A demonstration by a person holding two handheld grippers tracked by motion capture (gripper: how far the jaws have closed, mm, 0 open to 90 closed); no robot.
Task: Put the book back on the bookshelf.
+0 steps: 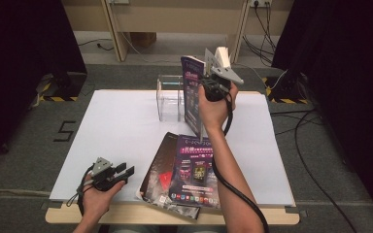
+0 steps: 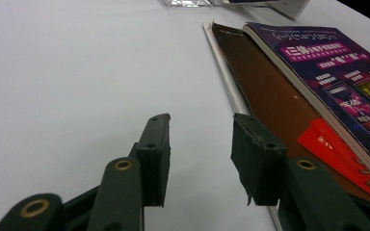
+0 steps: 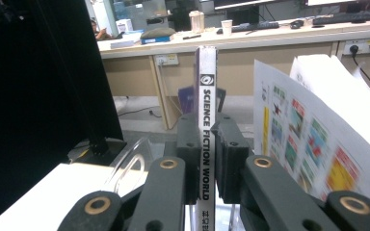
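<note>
On table two magazines [image 1: 189, 170], one raised magazine [image 1: 193, 92], one clear holder [image 1: 170, 97]

The held magazine [image 1: 192, 92] has a glossy paper cover, as do the magazines [image 1: 184, 172] lying flat. The worktop [image 1: 116, 126] is covered in matt white sheet, probably paper. The rack [image 1: 170, 97] is clear glossy plastic. Each claw [image 2: 200, 159] is matt black plastic.

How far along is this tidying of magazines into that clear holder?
Nothing looks filed yet: the clear acrylic holder appears empty. In hand: the right gripper is clamped on the spine of a Science Fiction World magazine, held upright next to the holder. Left to do: the magazines lying on the white table, a purple-covered one on top, near the open, idle left gripper.
</note>
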